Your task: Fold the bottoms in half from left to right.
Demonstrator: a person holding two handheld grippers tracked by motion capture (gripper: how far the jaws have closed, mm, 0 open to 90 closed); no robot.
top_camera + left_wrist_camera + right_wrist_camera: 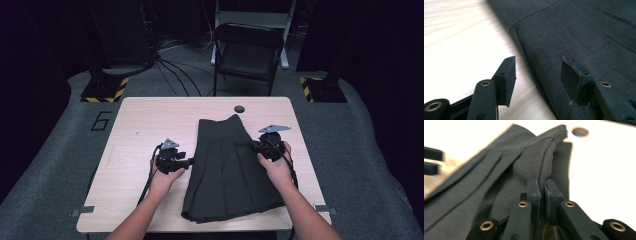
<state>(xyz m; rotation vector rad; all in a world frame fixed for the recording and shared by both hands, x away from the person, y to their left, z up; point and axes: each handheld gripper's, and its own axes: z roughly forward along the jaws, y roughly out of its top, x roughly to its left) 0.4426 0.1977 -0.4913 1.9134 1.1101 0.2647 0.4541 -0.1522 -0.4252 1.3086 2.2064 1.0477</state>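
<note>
The dark pleated skirt (230, 167) is lying flat on the wooden table (135, 130), between both grippers. The right gripper (542, 185) is pinching the skirt's edge, its fabric bunching up ahead of the closed jaws. The left gripper (537, 75), forearm reaching forward, is sitting open, one jaw over the skirt's edge, one over bare table.

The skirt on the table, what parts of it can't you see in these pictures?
- Underside of the skirt: hidden in the high view by its own top layers on the table.
- Cloth pinched in the right claw: covered by its jaws in the right gripper view.
- Hem: cut off by the edges of the left gripper view, where the open left claw straddles the skirt's edge.
</note>
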